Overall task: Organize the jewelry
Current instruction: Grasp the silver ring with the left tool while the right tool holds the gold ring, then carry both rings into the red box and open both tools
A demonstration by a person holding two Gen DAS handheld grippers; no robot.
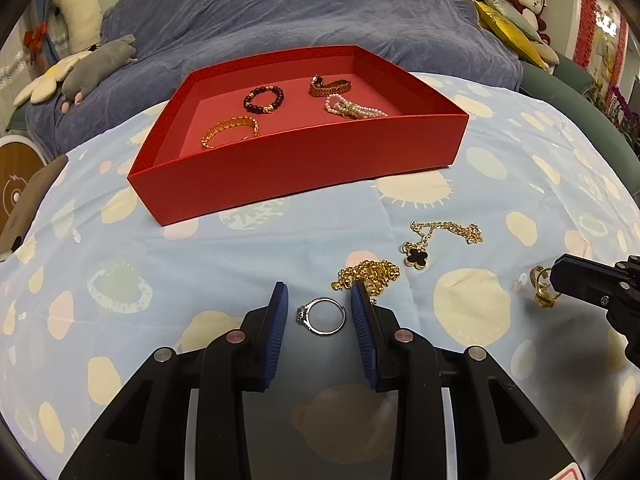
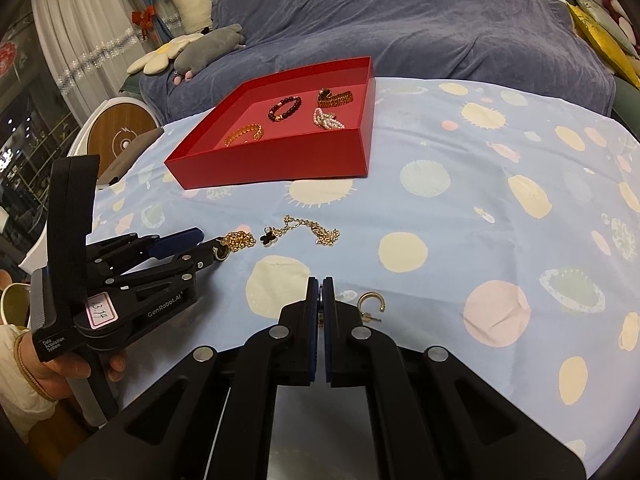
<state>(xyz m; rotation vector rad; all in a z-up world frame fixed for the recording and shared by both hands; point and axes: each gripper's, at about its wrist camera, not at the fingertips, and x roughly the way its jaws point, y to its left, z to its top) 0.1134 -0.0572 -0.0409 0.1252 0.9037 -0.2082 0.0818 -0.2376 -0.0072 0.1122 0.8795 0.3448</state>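
Left tool (image 1: 320,300) open, ring (image 1: 321,315) loose between its pads; chain (image 1: 368,274) crowds its right pad. Right tool (image 2: 321,284) closed, empty, earring (image 2: 370,302) just right.

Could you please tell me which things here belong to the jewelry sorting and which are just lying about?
Job:
red tray
silver ring
gold chain
clover necklace
gold earring

Lying about:
stuffed toys
blue blanket
yellow cushion
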